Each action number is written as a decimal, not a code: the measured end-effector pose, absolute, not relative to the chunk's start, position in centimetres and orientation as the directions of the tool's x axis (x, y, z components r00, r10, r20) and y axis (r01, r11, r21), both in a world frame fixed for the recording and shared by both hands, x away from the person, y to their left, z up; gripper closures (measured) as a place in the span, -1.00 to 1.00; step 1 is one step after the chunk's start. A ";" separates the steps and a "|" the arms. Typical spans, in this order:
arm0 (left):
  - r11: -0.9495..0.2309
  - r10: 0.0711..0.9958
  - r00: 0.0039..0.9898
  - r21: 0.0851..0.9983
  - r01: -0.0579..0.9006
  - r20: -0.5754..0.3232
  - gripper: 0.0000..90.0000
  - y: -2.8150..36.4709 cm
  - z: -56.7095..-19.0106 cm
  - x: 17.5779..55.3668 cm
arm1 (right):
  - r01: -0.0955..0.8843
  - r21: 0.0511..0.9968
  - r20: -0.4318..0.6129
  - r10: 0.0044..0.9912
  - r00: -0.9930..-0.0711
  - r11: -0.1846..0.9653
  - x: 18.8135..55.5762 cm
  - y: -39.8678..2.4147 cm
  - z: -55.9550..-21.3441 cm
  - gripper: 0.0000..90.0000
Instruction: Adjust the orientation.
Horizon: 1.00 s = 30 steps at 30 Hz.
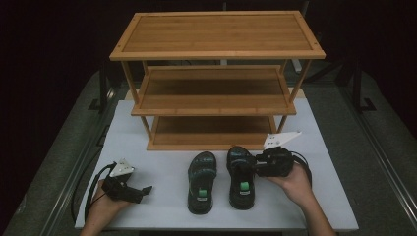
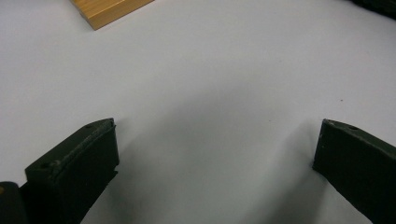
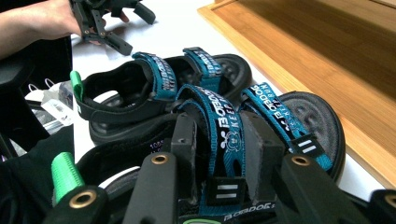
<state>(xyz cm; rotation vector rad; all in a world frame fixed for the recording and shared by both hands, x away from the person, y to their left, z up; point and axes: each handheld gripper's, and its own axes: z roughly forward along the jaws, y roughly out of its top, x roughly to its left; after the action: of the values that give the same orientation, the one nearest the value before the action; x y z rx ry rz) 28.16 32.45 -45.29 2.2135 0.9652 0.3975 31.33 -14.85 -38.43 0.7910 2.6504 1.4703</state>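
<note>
Two black sandals with teal straps lie side by side on the white table (image 1: 162, 147), toes toward a bamboo shoe rack (image 1: 216, 32). My right gripper (image 1: 250, 166) comes in from the right over the right sandal (image 1: 241, 189). In the right gripper view my right gripper (image 3: 219, 140) is shut on the middle teal strap of the right sandal (image 3: 308, 116), a pad on each side. The left sandal (image 1: 201, 184) (image 3: 140, 88) lies free. My left gripper (image 1: 145, 191) (image 2: 215, 154) rests open near the table's front left corner, with bare tabletop between its jaws.
The rack's bottom shelf (image 3: 327, 46) stands just beyond the sandals' toes, and one corner of the rack (image 2: 109, 9) sits far ahead of the left gripper. Cables trail from both grippers. Past the table's edges lies dark grey floor (image 1: 373, 147).
</note>
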 end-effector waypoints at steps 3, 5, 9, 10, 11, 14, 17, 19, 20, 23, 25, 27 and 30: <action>-0.494 0.735 0.678 0.691 0.528 0.007 -1.00 32.4 -45.3 28.2 | 0.420 0.795 0.234 0.419 -0.877 0.436 31.4 -14.1 -38.7 0.51; -0.494 0.735 0.678 0.691 0.528 0.007 -1.00 32.4 -45.3 28.2 | 0.420 0.794 0.234 0.417 -0.878 0.440 31.4 -13.6 -38.9 0.51; -0.494 0.735 0.678 0.691 0.528 0.007 -1.00 32.4 -45.3 28.2 | 0.419 0.789 0.228 0.418 -0.879 0.449 31.4 -13.0 -39.3 0.51; -0.493 0.735 0.678 0.691 0.528 0.007 -1.00 32.4 -45.3 28.2 | 0.420 0.789 0.230 0.419 -0.879 0.449 31.4 -12.9 -39.3 0.51; -0.494 0.735 0.678 0.691 0.528 0.007 -1.00 32.4 -45.3 28.2 | 0.421 0.788 0.231 0.418 -0.878 0.449 31.4 -12.8 -39.4 0.51; -0.494 0.735 0.678 0.690 0.528 0.007 -1.00 32.4 -45.3 28.2 | 0.423 0.785 0.235 0.415 -0.879 0.452 31.3 -12.4 -39.7 0.51; -0.494 0.735 0.678 0.691 0.528 0.007 -1.00 32.4 -45.3 28.2 | 0.426 0.779 0.239 0.409 -0.880 0.460 31.3 -12.0 -40.2 0.51; -0.494 0.735 0.678 0.691 0.528 0.007 -1.00 32.4 -45.3 28.2 | 0.426 0.782 0.243 0.407 -0.880 0.455 31.3 -11.9 -40.2 0.51; -0.494 0.734 0.679 0.691 0.527 0.008 -1.00 32.5 -45.3 28.2 | 0.425 0.782 0.240 0.409 -0.880 0.455 31.2 -11.7 -40.3 0.50; -0.494 0.735 0.678 0.691 0.528 0.007 -1.00 32.4 -45.3 28.2 | 0.421 0.783 0.232 0.413 -0.881 0.458 31.1 -11.7 -40.4 0.49; -0.494 0.735 0.678 0.691 0.528 0.007 -1.00 32.5 -45.3 28.2 | 0.419 0.780 0.228 0.413 -0.882 0.464 31.0 -11.8 -40.4 0.42; -0.494 0.734 0.679 0.691 0.528 0.006 -1.00 32.5 -45.3 28.2 | 0.419 0.775 0.225 0.413 -0.882 0.473 31.0 -11.7 -40.5 0.20; -0.493 0.735 0.678 0.691 0.528 0.006 -1.00 32.5 -45.3 28.2 | 0.411 0.768 0.198 0.427 -0.882 0.492 30.7 -11.6 -40.6 0.00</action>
<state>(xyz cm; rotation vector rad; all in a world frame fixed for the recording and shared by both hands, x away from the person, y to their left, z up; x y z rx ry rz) 28.17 32.46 -45.29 2.2143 0.9660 0.3952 30.70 -11.65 -40.55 0.7580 2.6971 1.3796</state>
